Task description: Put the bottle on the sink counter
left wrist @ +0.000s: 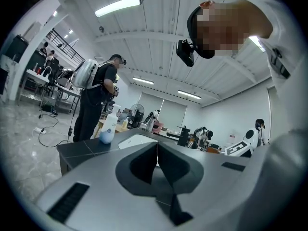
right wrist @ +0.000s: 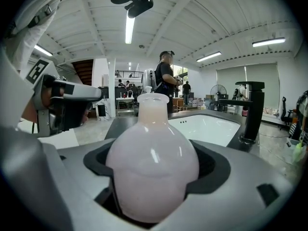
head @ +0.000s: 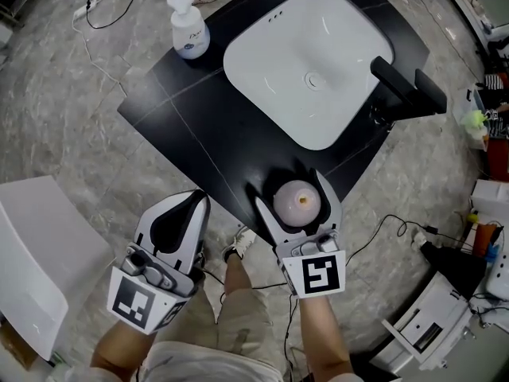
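A pale pink round-bodied bottle stands upright between the jaws of my right gripper, which is shut on it. In the head view the bottle hangs over the near corner of the black sink counter; whether it touches the top I cannot tell. The white basin lies just beyond. My left gripper is held off the counter's near-left edge, jaws shut with nothing between them.
A white and blue pump bottle stands at the counter's far-left corner. A black faucet rises right of the basin. Cables lie on the floor. A white box is at the left. People stand in the background.
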